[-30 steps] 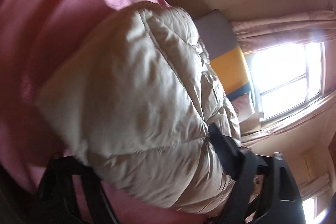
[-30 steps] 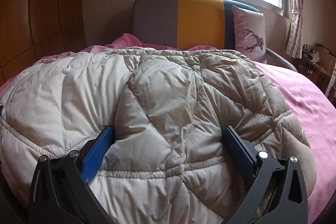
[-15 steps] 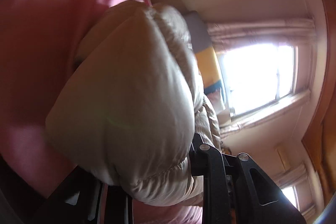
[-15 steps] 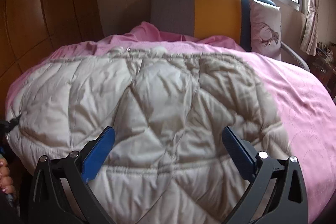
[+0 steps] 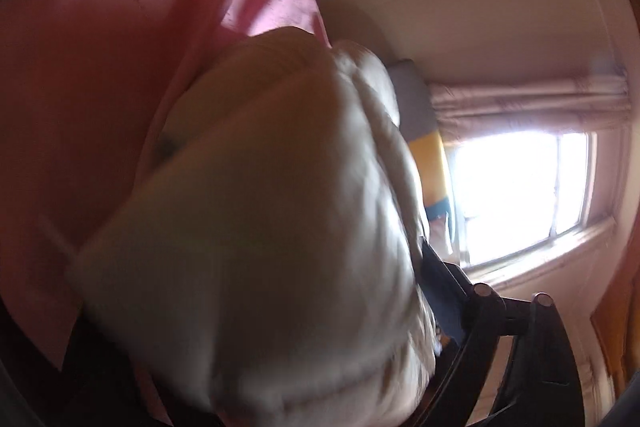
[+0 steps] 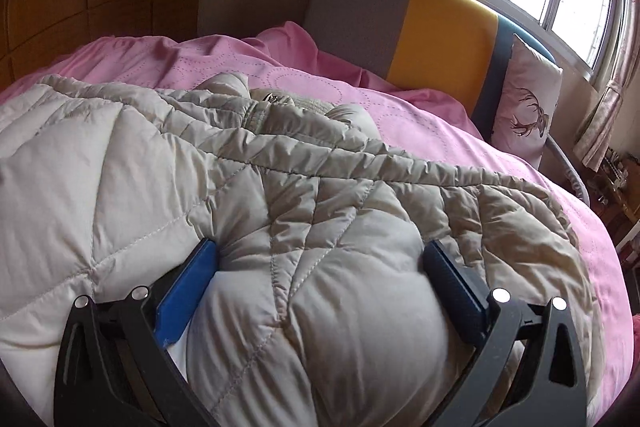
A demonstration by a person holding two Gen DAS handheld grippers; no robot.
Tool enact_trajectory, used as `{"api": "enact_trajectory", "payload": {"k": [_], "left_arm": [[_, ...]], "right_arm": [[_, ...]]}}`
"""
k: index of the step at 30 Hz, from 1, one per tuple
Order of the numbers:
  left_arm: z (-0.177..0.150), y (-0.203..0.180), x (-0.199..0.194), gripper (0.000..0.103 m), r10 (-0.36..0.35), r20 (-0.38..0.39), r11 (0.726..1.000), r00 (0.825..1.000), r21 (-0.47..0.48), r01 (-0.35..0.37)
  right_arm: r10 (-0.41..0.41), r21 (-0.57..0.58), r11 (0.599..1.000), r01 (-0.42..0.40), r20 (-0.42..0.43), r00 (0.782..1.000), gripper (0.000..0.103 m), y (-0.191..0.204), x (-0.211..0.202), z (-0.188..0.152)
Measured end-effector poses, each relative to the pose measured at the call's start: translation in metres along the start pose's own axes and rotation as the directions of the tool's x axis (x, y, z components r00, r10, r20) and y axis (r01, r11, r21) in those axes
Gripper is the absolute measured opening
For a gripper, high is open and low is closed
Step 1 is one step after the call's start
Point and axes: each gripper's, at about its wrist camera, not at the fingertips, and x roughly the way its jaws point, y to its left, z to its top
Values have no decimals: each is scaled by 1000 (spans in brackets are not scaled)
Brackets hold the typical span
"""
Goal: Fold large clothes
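- Left wrist view: left gripper (image 5: 280, 367) jaws opening w/ a thick fold of the beige puffer jacket (image 5: 272, 227) bulging between them (blurred, only the 4 o'clock finger shows); pink bedspread (image 5: 100, 47) at 10 o'clock; window (image 5: 520, 195) at 3.
- Right wrist view: right gripper (image 6: 320, 275) clamped on a puffed jacket fold, pads dug in at both sides; jacket spread on the bedspread; headboard (image 6: 420, 27) at 1 o'clock, deer pillow (image 6: 524, 99) at 2.

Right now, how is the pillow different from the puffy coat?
The pillow stands upright against the headboard; the coat lies spread flat on the pink bedspread. The pillow is smooth with a deer picture; the coat is quilted and plain. The coat looks much bigger. Both are soft and pale.
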Motion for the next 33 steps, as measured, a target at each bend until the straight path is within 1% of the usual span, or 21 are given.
{"api": "enact_trajectory", "payload": {"k": [1, 2, 3, 5, 6, 7, 8, 9, 11, 12, 14, 16, 17, 19, 22, 24, 25, 28, 30, 31, 33], "left_arm": [[3, 1, 3, 56, 18, 2, 1000, 1000, 1, -18], [5, 3, 3, 49, 15, -6, 1000, 1000, 1, -15], [5, 5, 3, 42, -5, -12, 1000, 1000, 0, 5], [6, 8, 0, 38, -28, -25, 1000, 999, 7, 28], [6, 11, -1, 36, -38, -32, 999, 999, 2, 38], [5, 14, -3, 35, -52, -37, 999, 998, -8, 52], [8, 13, -3, 35, -63, -40, 998, 997, -16, 63], [8, 16, -7, 34, -76, -43, 997, 996, -23, 75], [9, 18, -8, 34, -93, -44, 996, 995, -23, 92], [9, 16, -9, 34, -103, -45, 995, 994, -18, 102], [14, 12, -8, 34, -123, -53, 992, 991, -10, 123], [17, 2, -9, 34, -158, -53, 987, 986, 0, 159], [17, -8, -12, 34, -171, -54, 985, 984, 21, 172], [16, -27, -14, 34, -191, -56, 979, 980, 69, 194], [7, -55, -14, 34, -196, -64, 964, 979, 170, 204], [4, -73, -14, 34, -185, -66, 953, 981, 234, 195], [5, -81, -7, 34, -177, -67, 947, 982, 259, 188], [-1, -99, -9, 34, -162, -67, 933, 985, 313, 175], [-4, -106, -16, 34, -160, -72, 928, 985, 330, 175], [0, -112, -16, 34, -158, -77, 921, 984, 347, 175], [-3, -119, -12, 34, -152, -80, 909, 985, 381, 171]], "right_arm": [[9, 10, 1000, -9, -2, 1000, 101, -3, -1, 0], [23, 27, 999, -22, -9, 1000, 101, -7, -3, 0], [29, 53, 998, -28, -16, 999, 101, -14, -7, 0], [13, 127, 992, -14, 11, 1000, 101, -25, -27, -3], [36, 164, 986, -43, 47, 998, 101, -30, -41, -7], [61, 185, 980, -76, 83, 995, 101, -33, -53, -12], [67, 184, 979, -85, 105, 992, 101, -33, -63, -18], [47, 164, 984, -65, 114, 992, 101, -31, -71, -22], [-17, 96, 995, 8, 95, 995, 101, -23, -73, -31], [-24, 65, 998, 19, 80, 996, 101, -20, -68, -37], [-25, 47, 999, 21, 71, 997, 101, -14, -57, -50], [-63, 24, 998, 61, 94, 994, 101, -7, -55, -56], [-82, 12, 997, 81, 100, 992, 101, -4, -56, -58], [-94, 13, 996, 93, 102, 990, 101, -2, -54, -60], [-86, 35, 996, 83, 104, 991, 101, -5, -54, -62], [-86, 42, 996, 82, 102, 991, 101, -6, -55, -63], [-84, 39, 996, 80, 91, 992, 101, -6, -55, -61], [-68, 21, 998, 67, 51, 996, 101, -6, -54, -54], [-57, 21, 998, 56, 43, 997, 101, -9, -52, -50], [-57, 21, 998, 57, 44, 997, 101, -10, -51, -50], [-63, 18, 998, 62, 37, 997, 101, -10, -51, -50]]}}
